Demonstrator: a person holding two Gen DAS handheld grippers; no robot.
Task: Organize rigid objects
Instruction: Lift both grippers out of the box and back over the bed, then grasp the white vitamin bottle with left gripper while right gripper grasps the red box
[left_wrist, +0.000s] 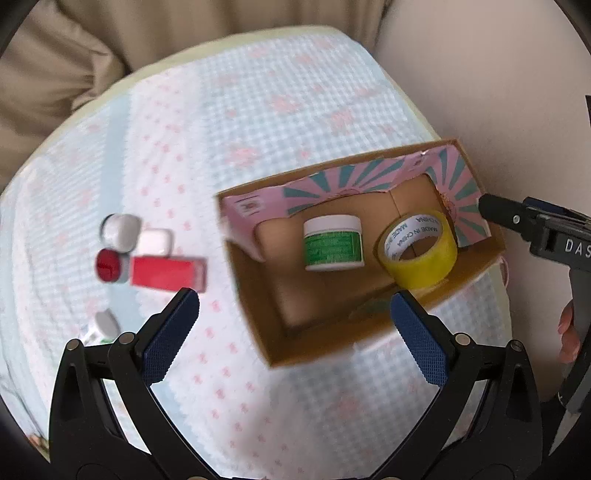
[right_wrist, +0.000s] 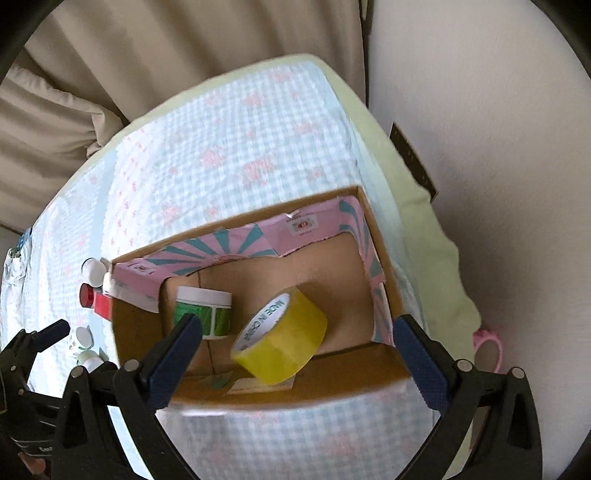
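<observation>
Both your left tool (left_wrist: 295, 314) and right tool (right_wrist: 297, 341) hung apart, empty; 2 items, jar (left_wrist: 333, 243) and tape (left_wrist: 419, 251), sat boxed (left_wrist: 258, 314), the rest waiting left.

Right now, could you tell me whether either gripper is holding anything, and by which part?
Nothing is held. The left gripper and right gripper both stand open and empty above the cardboard box.
</observation>
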